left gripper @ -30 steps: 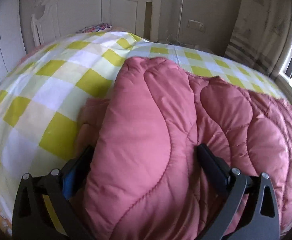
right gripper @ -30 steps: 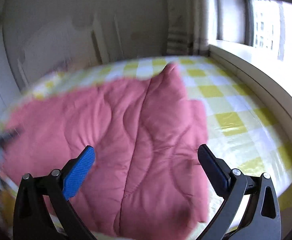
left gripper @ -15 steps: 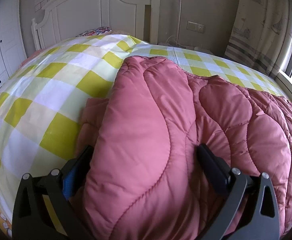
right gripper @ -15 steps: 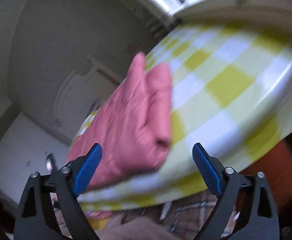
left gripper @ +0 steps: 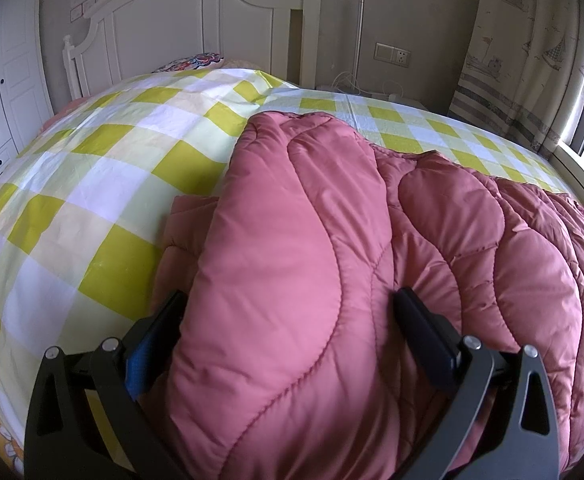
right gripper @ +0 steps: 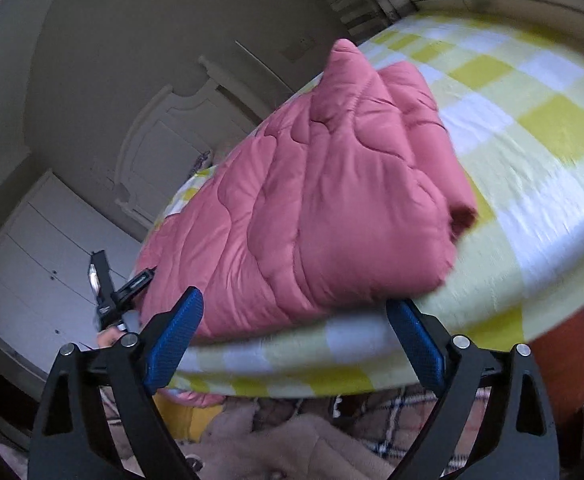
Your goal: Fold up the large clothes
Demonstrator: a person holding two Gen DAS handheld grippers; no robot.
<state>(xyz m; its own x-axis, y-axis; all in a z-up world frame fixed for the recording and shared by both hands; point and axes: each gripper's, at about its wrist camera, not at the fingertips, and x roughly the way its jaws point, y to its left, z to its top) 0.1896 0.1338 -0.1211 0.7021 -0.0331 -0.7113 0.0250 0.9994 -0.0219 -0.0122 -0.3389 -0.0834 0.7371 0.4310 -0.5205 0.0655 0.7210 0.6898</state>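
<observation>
A pink quilted padded garment (left gripper: 331, 248) lies folded on the bed's yellow-and-white checked sheet (left gripper: 92, 184). My left gripper (left gripper: 288, 320) is open, with its fingers set wide on either side of the garment's near folded edge; the padding bulges between them. In the right wrist view the same garment (right gripper: 311, 200) lies as a thick folded bundle near the bed's edge. My right gripper (right gripper: 295, 332) is open and empty, tilted, just in front of and slightly below the bed's edge. The left gripper (right gripper: 120, 288) shows small at the garment's far end.
A white headboard (left gripper: 196, 36) and a patterned pillow (left gripper: 192, 62) stand at the bed's far end. White wardrobe doors (left gripper: 0, 92) are on the left, a curtain (left gripper: 527, 52) and window on the right. Below the bed's edge lie beige and plaid fabrics (right gripper: 331, 432).
My right gripper has dropped from above the garment to the bed's edge and tilted. It stays open. My left gripper has barely moved.
</observation>
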